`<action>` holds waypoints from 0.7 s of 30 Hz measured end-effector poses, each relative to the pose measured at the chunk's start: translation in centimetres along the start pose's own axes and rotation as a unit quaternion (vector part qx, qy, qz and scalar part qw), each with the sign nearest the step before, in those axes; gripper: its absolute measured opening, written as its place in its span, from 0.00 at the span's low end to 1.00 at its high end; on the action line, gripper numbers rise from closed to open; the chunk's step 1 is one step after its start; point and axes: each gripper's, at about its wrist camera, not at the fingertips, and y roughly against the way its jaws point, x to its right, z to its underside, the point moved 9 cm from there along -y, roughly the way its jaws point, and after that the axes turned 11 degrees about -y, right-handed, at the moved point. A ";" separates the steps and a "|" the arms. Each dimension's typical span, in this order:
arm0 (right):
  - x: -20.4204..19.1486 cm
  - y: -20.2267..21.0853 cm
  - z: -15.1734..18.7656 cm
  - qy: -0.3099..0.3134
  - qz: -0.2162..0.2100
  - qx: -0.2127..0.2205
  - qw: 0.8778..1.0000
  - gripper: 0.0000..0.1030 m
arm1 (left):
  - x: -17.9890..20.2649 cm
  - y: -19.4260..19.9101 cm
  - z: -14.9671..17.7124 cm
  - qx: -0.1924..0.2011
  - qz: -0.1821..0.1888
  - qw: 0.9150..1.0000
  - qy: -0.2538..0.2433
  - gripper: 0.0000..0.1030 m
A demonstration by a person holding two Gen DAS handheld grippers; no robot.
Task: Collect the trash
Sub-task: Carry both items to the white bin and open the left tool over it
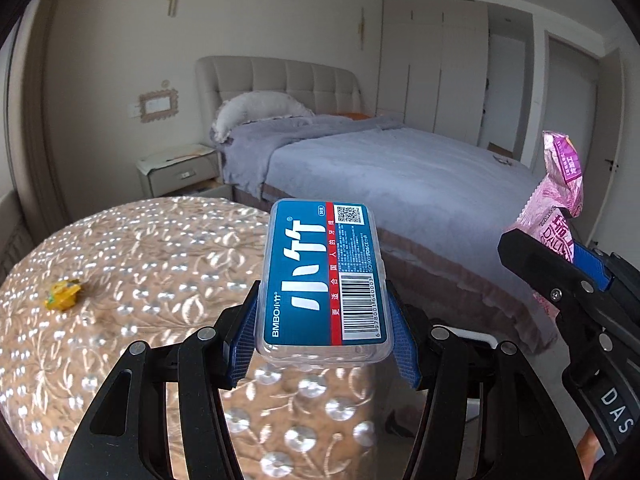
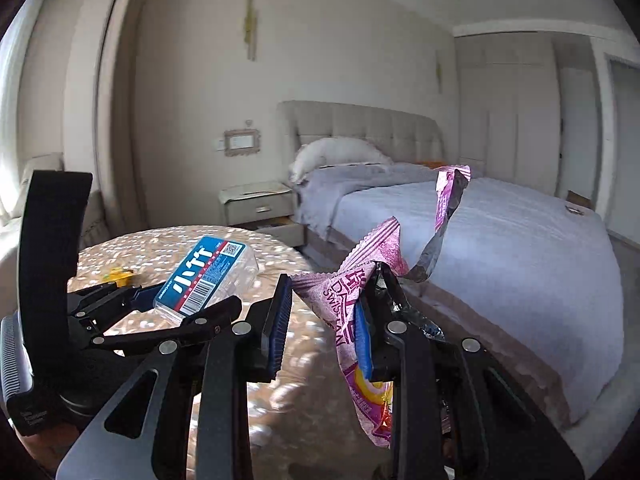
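A clear box (image 1: pixel 323 280) with a blue label is clamped in the left claw (image 1: pixel 324 332); a crumpled pink wrapper (image 2: pixel 360 320) is seen against the right claw's (image 2: pixel 326 328) right finger, grip unclear.

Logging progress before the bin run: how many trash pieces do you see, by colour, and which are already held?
Blue: 1, toothpick box, in left gripper
Pink: 1, snack wrapper, at right gripper
Yellow: 1, crumpled scrap, on round table
Total: 3

A round table (image 1: pixel 132 264) wears a shiny cloth with flowers on it — one small yellow scrap (image 1: pixel 63 294) lies on top. Near it stands a big bed (image 1: pixel 420 184) with a purple-grey cover and a white pillow (image 1: pixel 256 110).
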 end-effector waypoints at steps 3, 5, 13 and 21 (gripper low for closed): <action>3.5 0.2 0.2 -0.015 0.030 0.005 0.999 0.29 | 2.9 -1.5 0.0 -0.008 0.020 1.000 -0.016 0.55; 5.4 0.1 0.6 -0.023 0.047 0.006 0.999 0.29 | 4.8 -2.7 0.0 -0.016 0.031 0.999 -0.025 0.55; 13.3 -0.7 2.9 -0.058 0.100 -0.002 0.993 0.29 | 11.9 -7.4 1.0 -0.060 0.082 0.994 -0.045 0.55; 19.4 -2.5 5.5 -0.075 0.128 -0.023 0.989 0.29 | 20.0 -12.8 3.0 -0.095 0.124 0.985 -0.080 0.55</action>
